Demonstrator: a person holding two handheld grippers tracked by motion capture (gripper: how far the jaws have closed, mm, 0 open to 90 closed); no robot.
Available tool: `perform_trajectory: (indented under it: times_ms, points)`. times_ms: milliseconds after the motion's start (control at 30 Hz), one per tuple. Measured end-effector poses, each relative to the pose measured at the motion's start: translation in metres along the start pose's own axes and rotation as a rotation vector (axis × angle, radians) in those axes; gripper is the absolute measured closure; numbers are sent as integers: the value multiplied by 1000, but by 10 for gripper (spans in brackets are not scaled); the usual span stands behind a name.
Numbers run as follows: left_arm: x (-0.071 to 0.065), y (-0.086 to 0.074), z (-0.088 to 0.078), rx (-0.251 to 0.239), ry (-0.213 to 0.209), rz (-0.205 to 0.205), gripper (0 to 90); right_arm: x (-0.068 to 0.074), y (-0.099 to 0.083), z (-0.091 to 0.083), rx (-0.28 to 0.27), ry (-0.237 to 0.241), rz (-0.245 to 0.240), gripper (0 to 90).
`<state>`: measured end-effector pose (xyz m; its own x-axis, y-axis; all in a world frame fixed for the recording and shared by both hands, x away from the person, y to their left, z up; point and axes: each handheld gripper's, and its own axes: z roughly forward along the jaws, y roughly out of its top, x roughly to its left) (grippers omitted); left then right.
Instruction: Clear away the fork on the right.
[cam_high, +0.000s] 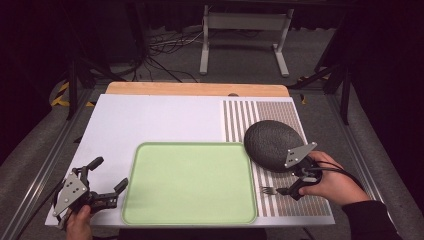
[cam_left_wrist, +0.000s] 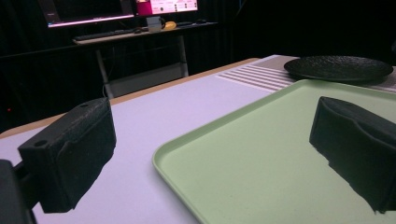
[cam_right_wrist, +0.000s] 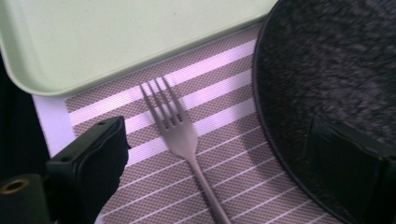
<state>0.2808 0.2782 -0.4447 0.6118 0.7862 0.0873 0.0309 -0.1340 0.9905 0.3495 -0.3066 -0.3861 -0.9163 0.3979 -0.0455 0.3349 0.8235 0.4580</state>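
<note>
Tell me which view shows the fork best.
The right gripper view: the fork lies close up on the striped mat, tines toward the green tray, between the open right tongs. The high view shows it small, partly behind those tongs.

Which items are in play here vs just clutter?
In play: fork between the open right gripper jaws; black plate; green tray.
Lying about: striped mat, monitors, metal stand behind the table.

Matt grey metal fork (cam_right_wrist: 180, 133), rough-textured black plate (cam_right_wrist: 327, 65), smooth matt green tray (cam_right_wrist: 116, 32), woven striped placemat (cam_right_wrist: 224, 112)
</note>
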Motion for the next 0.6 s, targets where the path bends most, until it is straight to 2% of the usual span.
perform_trajectory:
  times_ms: [33, 100, 133, 267, 333, 367, 533, 600]
  points:
    - [0, 0, 0, 0, -1, 0, 10, 0, 0, 3, 19, 2, -23, 90]
    - [0, 0, 0, -1, -1, 0, 10, -1, 0, 3, 25, 3, -32, 98]
    - [0, 0, 0, -1, -1, -1, 10, 1, 1, 6, 44, 21, -34, 136]
    - [0, 0, 0, -2, -3, -1, 10, 3, 3, 11, 84, 49, -90, 155]
    - [0, 0, 0, -1, -6, 3, 10, 4, 5, 14, 101, 51, -121, 168]
    - [0, 0, 0, -1, -6, 1, 10, 4, 5, 14, 101, 51, -121, 168]
    - [0, 0, 0, -2, -6, -1, 10, 5, 6, 20, 161, 69, -188, 249]
    - [0, 0, 0, -3, -6, -1, 11, 5, 5, 21, 180, 83, -195, 286]
